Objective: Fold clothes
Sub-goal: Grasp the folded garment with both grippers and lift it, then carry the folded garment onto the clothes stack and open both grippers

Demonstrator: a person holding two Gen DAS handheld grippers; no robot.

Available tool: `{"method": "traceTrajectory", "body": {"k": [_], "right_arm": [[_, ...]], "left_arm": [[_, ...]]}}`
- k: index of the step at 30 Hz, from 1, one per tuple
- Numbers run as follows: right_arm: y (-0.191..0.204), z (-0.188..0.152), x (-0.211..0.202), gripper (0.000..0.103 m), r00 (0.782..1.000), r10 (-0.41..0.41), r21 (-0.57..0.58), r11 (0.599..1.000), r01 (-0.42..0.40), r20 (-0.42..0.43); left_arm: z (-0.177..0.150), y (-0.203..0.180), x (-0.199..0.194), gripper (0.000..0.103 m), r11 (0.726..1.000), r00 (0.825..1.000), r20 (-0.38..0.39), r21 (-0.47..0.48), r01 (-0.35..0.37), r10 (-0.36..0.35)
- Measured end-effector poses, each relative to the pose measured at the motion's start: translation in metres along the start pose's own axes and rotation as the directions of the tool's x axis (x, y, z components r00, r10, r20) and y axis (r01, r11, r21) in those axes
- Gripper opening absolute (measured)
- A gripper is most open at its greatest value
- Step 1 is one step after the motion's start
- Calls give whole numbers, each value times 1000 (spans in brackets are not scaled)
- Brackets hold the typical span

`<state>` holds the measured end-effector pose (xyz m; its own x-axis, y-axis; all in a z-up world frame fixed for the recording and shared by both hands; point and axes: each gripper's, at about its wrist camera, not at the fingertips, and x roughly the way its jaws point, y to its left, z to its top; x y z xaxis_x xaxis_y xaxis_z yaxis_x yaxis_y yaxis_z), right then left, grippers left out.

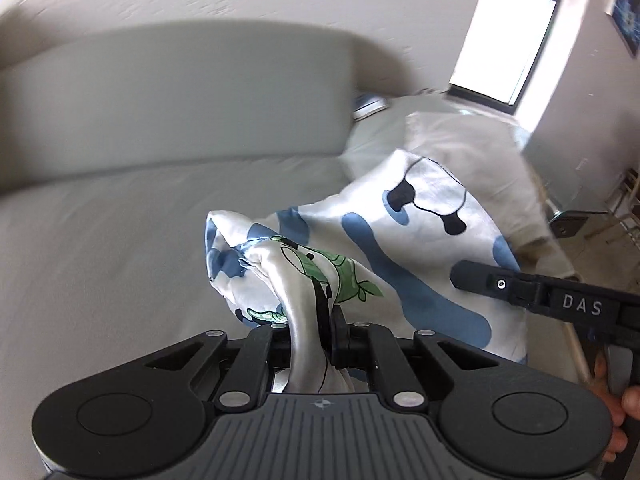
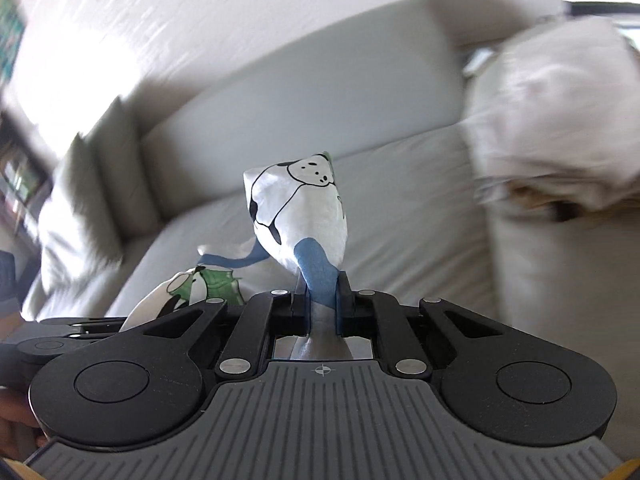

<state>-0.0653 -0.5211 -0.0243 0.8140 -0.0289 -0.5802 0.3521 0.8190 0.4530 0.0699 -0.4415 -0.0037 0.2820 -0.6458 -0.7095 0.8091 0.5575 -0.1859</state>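
Observation:
A white satin garment (image 1: 400,240) with blue patches, black cartoon outlines and green prints hangs above a grey bed. My left gripper (image 1: 316,320) is shut on a bunched part of it, and the cloth runs back between the jaws. My right gripper (image 2: 322,296) is shut on another bunched part (image 2: 304,208), which stands up ahead of the jaws. In the left wrist view the right gripper (image 1: 560,300) shows at the right edge, against the cloth. In the right wrist view the left gripper (image 2: 60,336) shows at the lower left with cloth (image 2: 192,284) in it.
The grey bed sheet (image 1: 120,240) spreads below, with a padded grey headboard (image 1: 180,92) behind it. A pale crumpled duvet (image 2: 560,120) lies at the right. Pillows (image 2: 80,208) lean at the left. A bright window (image 1: 508,28) is at the upper right.

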Motion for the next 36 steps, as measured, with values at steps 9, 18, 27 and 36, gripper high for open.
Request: {"method": "traceTrajectory", "body": {"k": [9,18,27,36], "right_arm": [[-97,104,-49,11,976,-104,104,991,85,193],[-191,222,-44,14,904,-260,254,951,177,341],[-250,203,-50,81,868,-442,419,849,322,228],[-158,138,-138,92,912,-376,385,876,291,166]], "left_arm": [[110,-96,47,7,986,988,123,153,70,-89],[209,-154,165,59,974,993,105,225,30,-55],[145,-121,109,80,978,999,7,206,-40,40],[79,-93,38,88,979,990,-81,179,-95,111]]}}
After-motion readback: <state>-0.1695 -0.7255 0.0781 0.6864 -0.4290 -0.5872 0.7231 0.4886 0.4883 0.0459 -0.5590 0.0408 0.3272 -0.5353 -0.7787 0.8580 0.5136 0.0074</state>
